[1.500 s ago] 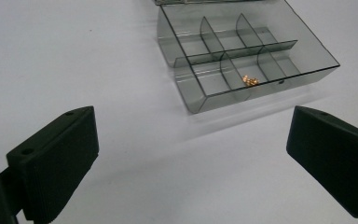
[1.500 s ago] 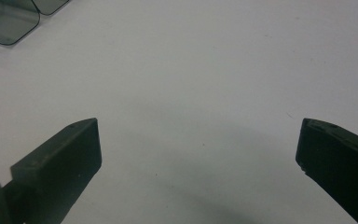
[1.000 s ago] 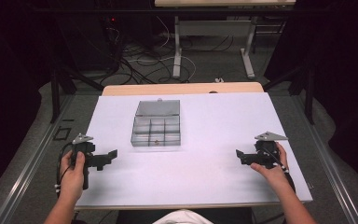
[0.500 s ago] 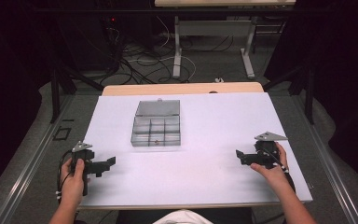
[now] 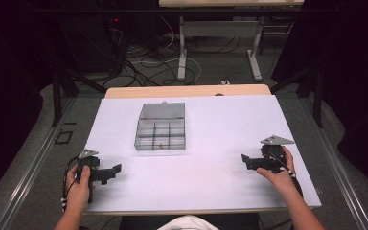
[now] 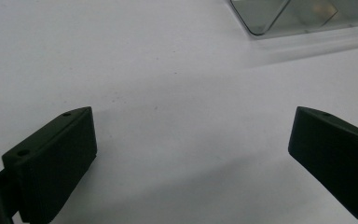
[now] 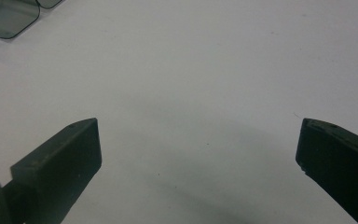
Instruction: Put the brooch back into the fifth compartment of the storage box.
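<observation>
A clear plastic compartment box (image 5: pixel 161 127) with its lid raised sits on the white table (image 5: pixel 220 120), left of centre toward the back. Something small and yellowish lies in one of its front compartments. My left gripper (image 5: pixel 114 171) rests low at the table's front left, open, jaws pointing right toward the middle. In the left gripper view the box corner (image 6: pixel 307 16) shows at the top right, beyond the wide-apart jaws. My right gripper (image 5: pixel 246 162) is at the front right, open, pointing left. The box edge (image 7: pixel 9 18) appears at the top left of the right gripper view.
A wooden strip (image 5: pixel 187 91) borders the table's far edge. Beyond it stand a desk frame (image 5: pixel 220 38) and tangled cables (image 5: pixel 139 57) on the floor. Dark stands flank both sides of the table. Bare white surface lies between the two grippers.
My left gripper has slid back toward the front edge and a little left. The right gripper has stayed where it was.
</observation>
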`<act>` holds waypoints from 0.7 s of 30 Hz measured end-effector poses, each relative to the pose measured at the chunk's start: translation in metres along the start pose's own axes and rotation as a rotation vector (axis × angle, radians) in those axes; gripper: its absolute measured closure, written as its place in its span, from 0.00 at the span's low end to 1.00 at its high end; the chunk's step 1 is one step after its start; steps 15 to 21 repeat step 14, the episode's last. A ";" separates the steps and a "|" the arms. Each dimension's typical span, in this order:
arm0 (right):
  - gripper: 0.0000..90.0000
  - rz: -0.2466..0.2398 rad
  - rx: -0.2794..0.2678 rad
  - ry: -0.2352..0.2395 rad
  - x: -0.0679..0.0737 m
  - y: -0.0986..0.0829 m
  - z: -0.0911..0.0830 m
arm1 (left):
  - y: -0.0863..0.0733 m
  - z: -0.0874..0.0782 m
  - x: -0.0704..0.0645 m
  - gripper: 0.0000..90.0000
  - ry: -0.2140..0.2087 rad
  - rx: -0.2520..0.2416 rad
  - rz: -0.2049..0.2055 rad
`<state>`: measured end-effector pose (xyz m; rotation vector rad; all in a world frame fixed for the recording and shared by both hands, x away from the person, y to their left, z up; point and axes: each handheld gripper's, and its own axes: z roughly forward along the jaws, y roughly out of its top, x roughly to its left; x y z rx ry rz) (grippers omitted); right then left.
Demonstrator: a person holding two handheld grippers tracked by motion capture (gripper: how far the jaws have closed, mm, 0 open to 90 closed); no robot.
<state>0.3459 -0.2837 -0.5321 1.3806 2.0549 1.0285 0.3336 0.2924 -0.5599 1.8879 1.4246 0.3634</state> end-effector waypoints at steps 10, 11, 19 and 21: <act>0.00 -0.005 0.005 0.000 -0.001 -0.001 0.001 | 0.001 0.001 -0.003 0.01 -0.002 0.002 0.010; 0.00 -0.003 0.005 0.000 -0.001 -0.001 0.001 | 0.001 0.002 -0.003 0.01 -0.001 -0.002 0.009; 0.00 0.003 0.007 0.001 -0.001 -0.002 0.003 | 0.002 0.001 -0.001 0.01 -0.006 -0.002 0.009; 0.00 0.003 0.007 0.001 -0.001 -0.002 0.003 | 0.002 0.001 -0.001 0.01 -0.006 -0.002 0.009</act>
